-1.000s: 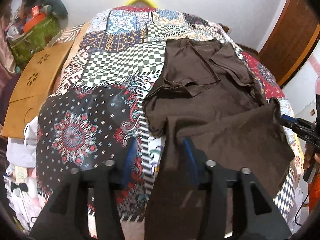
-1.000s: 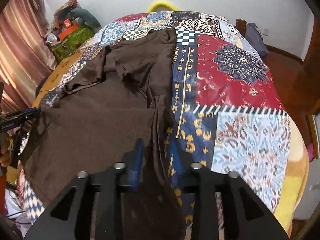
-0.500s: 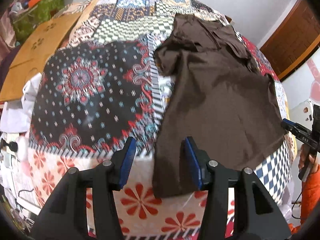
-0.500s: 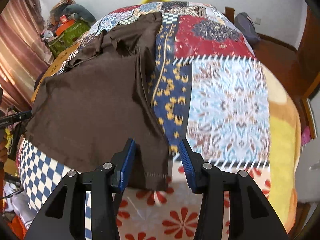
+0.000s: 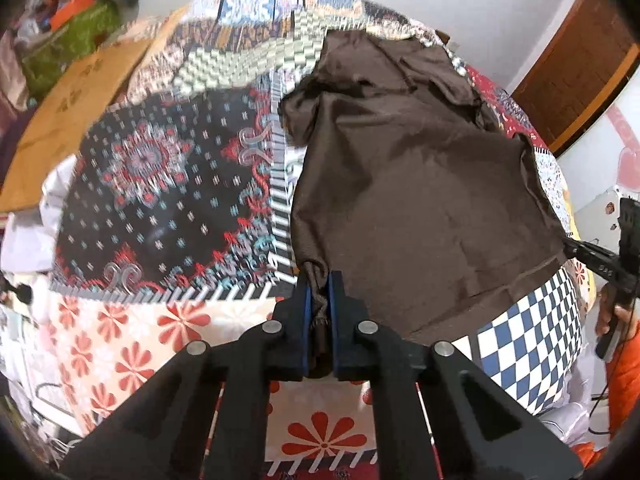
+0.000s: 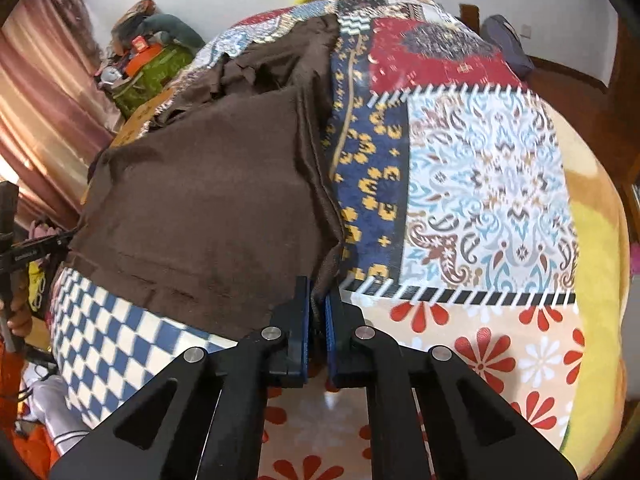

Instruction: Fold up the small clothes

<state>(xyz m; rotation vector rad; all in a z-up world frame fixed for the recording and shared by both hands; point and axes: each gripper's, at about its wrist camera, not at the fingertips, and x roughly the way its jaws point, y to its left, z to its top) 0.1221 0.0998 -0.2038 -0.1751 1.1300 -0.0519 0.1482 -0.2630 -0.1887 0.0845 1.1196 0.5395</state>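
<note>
A dark brown garment (image 5: 408, 168) lies spread on a patchwork quilt (image 5: 160, 168), its near hem hanging over the bed's front edge. My left gripper (image 5: 318, 280) is shut on the garment's near left hem corner. My right gripper (image 6: 318, 288) is shut on the near right hem corner of the same garment (image 6: 208, 200). Each gripper shows at the side of the other's view: the right one (image 5: 592, 256) at the right edge, the left one (image 6: 36, 248) at the left edge. The garment's far end is bunched and wrinkled.
The quilt (image 6: 480, 184) covers the whole bed. A wooden board (image 5: 68, 120) and a green bag with clutter (image 5: 68, 40) stand left of the bed. A brown door (image 5: 580, 68) is at the right. A pink curtain (image 6: 36, 120) hangs at the left.
Both grippers were open around the hem half a second ago; now both have shut on the garment's near corners. The hem is pinched between the blue pads.
</note>
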